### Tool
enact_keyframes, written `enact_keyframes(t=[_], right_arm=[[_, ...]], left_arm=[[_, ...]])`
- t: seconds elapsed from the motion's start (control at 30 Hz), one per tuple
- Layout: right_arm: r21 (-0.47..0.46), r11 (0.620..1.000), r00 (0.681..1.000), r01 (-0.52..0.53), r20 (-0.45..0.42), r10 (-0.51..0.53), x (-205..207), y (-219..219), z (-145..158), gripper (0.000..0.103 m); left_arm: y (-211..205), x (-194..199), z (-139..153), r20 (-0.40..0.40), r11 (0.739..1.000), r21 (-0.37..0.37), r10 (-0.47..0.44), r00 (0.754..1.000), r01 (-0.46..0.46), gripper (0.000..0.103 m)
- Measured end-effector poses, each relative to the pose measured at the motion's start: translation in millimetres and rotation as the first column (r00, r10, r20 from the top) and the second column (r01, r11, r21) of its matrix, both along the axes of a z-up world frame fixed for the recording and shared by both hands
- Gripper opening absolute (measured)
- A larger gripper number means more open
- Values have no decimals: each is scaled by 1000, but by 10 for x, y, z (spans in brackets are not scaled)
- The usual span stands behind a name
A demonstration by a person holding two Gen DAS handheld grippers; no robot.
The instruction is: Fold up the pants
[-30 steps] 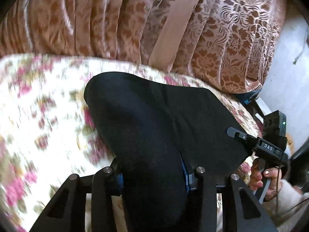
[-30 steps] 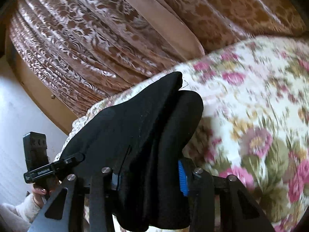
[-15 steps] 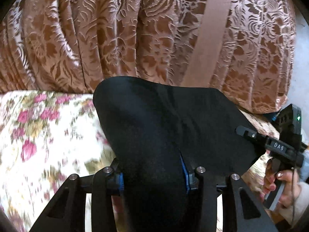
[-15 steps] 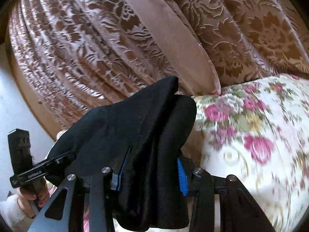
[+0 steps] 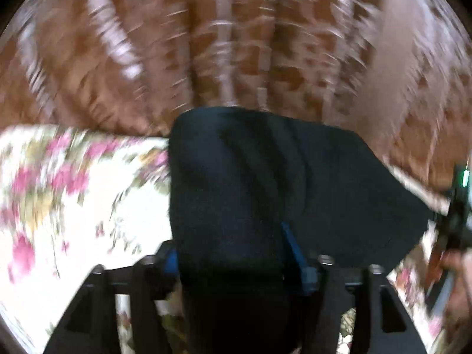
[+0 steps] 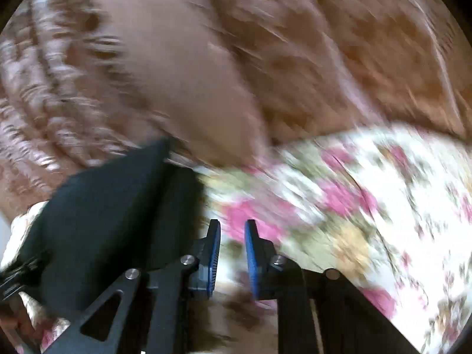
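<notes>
Since the earlier frame, the black pants [image 5: 265, 183] have been released by the right hand-held gripper [image 6: 231, 253], whose empty jaws are closing beside the cloth. The left hand-held gripper [image 5: 233, 261] is opening, cloth between its pads. The pants lie on the floral bedspread [image 6: 383, 194]; the fold is judged laid, and flattening is called for next.

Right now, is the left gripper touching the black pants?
Touching. The left wrist view shows the black pants lying between the opening jaws of the left gripper and draped over its frame.
</notes>
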State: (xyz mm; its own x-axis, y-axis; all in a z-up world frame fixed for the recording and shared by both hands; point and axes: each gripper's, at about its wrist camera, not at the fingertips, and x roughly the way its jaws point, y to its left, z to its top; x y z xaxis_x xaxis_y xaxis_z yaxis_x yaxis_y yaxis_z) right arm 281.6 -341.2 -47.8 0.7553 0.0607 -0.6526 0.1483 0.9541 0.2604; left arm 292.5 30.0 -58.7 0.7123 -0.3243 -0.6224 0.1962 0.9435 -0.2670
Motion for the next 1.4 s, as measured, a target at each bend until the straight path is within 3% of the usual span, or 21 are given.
enact_keyframes(t=[0.07, 0.13, 0.2, 0.37, 0.57, 0.7, 0.87, 0.97, 1.23, 1.3, 1.4], right_arm=[[157, 986, 998, 47, -55, -39, -59, -215, -247, 19], [243, 967, 996, 80, -53, -69, -160, -344, -387, 16], [271, 957, 995, 101, -39, -94, -234, -405, -372, 18], [199, 975, 995, 96, -57, -87, -326, -302, -325, 22], [62, 996, 996, 62, -74, -57, -538, 29, -212, 30], [-7, 999, 995, 53, -80, -54, -755, 203, -126, 38], [-31, 999, 998, 5, -68, -7, -1033, 441, -32, 41], [-65, 998, 999, -25, -37, 22, -1223, 604, 50, 41], [-129, 988, 996, -82, 25, 86, -1621, 1040, 214, 42], [-148, 985, 994, -89, 42, 96, -1687, 1113, 255, 62], [-155, 983, 991, -102, 74, 115, -1810, 1204, 327, 66]], left_arm=[[83, -13, -66, -16, 999, -33, 42, 999, -42, 88], [124, -33, -81, -19, 997, -52, 54, 998, -55, 89], [91, -103, -46, -2, 997, -22, 70, 998, -70, 89], [-26, -384, 67, 62, 991, 64, 115, 991, -119, 89], [-5, -797, 0, -15, 989, 16, 149, 989, -149, 89], [-112, -1053, -61, -60, 987, 49, 156, 986, -153, 89], [-238, -1330, 53, 31, 968, 133, 212, 977, -214, 95], [-250, -1510, 145, 105, 956, 149, 237, 966, -251, 100], [-250, -1880, 264, 186, 933, 183, 275, 943, -309, 103], [-252, -1938, 265, 186, 932, 192, 272, 944, -307, 103], [-269, -2016, 282, 180, 935, 198, 259, 949, -293, 103]])
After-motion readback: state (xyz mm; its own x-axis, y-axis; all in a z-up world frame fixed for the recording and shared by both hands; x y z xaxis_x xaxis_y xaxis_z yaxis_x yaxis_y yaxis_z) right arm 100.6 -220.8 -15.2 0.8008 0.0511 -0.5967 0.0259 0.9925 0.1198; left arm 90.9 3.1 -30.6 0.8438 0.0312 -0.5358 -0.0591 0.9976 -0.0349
